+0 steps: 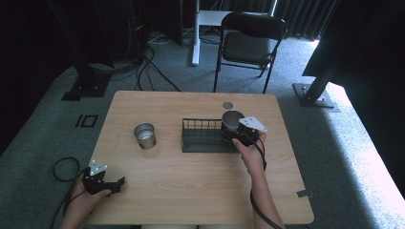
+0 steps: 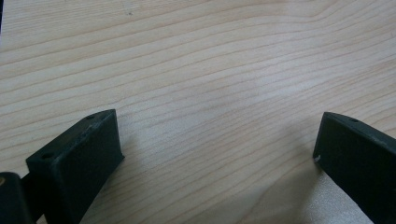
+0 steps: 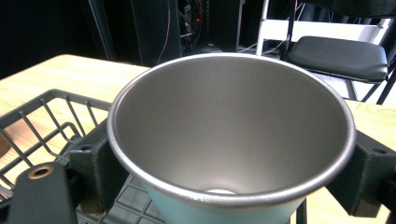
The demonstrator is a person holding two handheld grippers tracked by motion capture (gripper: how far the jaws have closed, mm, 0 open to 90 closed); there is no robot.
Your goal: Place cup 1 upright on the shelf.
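Room: grey carpet is covering the floor (image 1: 334,157), with dark curtains and black stands lining the back and a black folding chair (image 1: 248,45) standing beyond the far edge of the work area.

Counter (image 1: 191,191): a light wood-grain top is occupying the middle of the high view and is carrying everything listed below.

Wire basket (image 1: 203,138): a dark, low, rectangular rack is sitting near the counter's middle, slightly toward the right.

Held cup (image 1: 232,120): a metal cup with a pale blue outside is being gripped upright at the basket's right end, over its right part; whether it is resting on the basket floor cannot be told. In the right gripper view its open mouth (image 3: 229,126) is facing the camera, with basket wire showing to its left.

Second cup (image 1: 144,135): a metal cup is standing upright on the counter, apart from the basket on its left.

Right hand-held gripper (image 1: 241,133): its jaws are clamping the held cup from both sides, one on each flank of the wall.

Left hand-held gripper (image 1: 117,183): it is lying low at the counter's near-left corner, well apart from both cups. In the left gripper view its jaws are standing wide apart over bare wood, pinching nothing.

Small grey disc (image 1: 228,105): it is lying flat on the counter just behind the held cup.
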